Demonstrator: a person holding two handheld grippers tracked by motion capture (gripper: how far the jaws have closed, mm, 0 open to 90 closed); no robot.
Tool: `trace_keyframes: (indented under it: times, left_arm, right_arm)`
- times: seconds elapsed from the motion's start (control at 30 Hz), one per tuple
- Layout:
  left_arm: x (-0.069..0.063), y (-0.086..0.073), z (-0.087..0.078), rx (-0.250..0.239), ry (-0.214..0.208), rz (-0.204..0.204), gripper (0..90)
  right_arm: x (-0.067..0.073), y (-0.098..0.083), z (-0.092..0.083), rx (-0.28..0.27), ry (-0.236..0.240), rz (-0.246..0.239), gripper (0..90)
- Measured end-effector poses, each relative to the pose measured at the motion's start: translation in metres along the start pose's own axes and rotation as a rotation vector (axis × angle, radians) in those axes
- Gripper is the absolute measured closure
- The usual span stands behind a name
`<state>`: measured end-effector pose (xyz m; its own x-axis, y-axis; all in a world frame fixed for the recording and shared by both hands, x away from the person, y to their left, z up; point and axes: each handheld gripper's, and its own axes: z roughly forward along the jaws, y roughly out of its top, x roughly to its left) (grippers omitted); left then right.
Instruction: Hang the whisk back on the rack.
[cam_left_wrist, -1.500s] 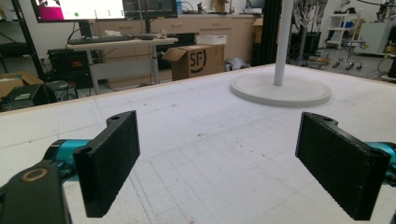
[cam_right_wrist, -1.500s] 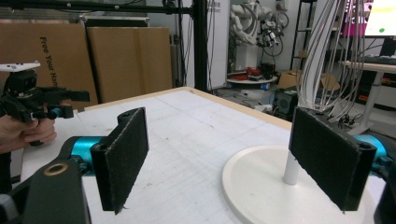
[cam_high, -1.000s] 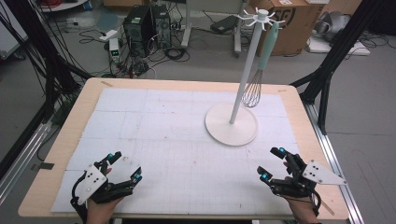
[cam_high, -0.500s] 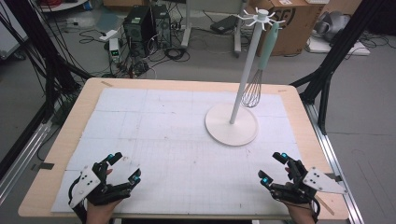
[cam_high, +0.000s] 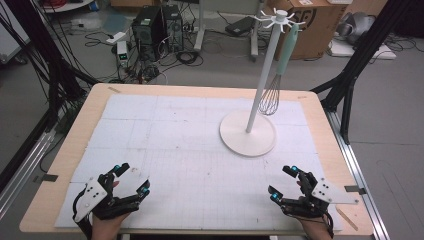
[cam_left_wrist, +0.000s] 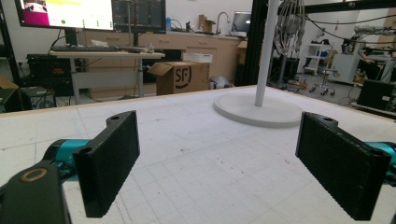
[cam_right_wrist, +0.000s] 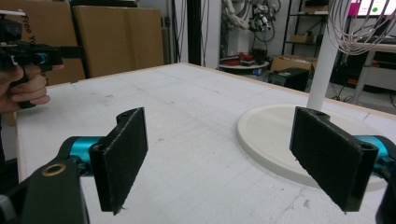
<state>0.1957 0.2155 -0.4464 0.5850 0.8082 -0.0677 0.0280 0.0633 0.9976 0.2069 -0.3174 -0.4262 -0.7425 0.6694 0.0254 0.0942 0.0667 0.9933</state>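
1. Your left gripper (cam_high: 131, 180) sits low at the near left corner of the surface (cam_high: 65, 165), over the white gridded mat (cam_high: 190, 150). Its jaws stand wide apart with nothing between them; the left gripper view confirms bare mat in the gap.
2. Your right gripper (cam_high: 284, 182) sits at the near right corner, also over the mat. Its jaws are likewise spread wide and hold nothing, as the right gripper view confirms.
3. The two grippers are well apart from each other, one at each near corner.
4. The whisk (cam_high: 274, 85) hangs upright from a hook at the top of the white stand (cam_high: 248, 134), handle up, wire head down, just beside the pole and clear of the round base.
5. The stand rests on the far right part of the mat, well apart from your left gripper and nearer your right.
6. In the right gripper view, the stand's base lies just beyond the jaws, and the whisk's wires (cam_right_wrist: 355, 28) show at the upper right.
7. Your left hand (cam_right_wrist: 21, 88) shows at the left edge of that view, wrapped around its gripper.
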Motion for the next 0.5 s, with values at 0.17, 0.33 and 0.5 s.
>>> trace_keyframes:
  times: [0.17,0.33,0.5]
  left_arm:
    - [-0.0001,0.0,0.0001,0.0,0.0,0.0,14.1]
    - [0.0,-0.0001,-0.0001,0.001,0.001,0.0,14.1]
    - [-0.0001,-0.0001,0.0,0.002,0.002,0.0,14.1]
  right_arm:
    - [-0.0002,0.0005,-0.001,-0.006,-0.003,0.003,18.2]
    - [-0.0007,0.0006,-0.0014,-0.006,-0.005,0.006,18.2]
    - [-0.0007,0.0007,-0.0013,-0.007,0.001,0.01,18.2]
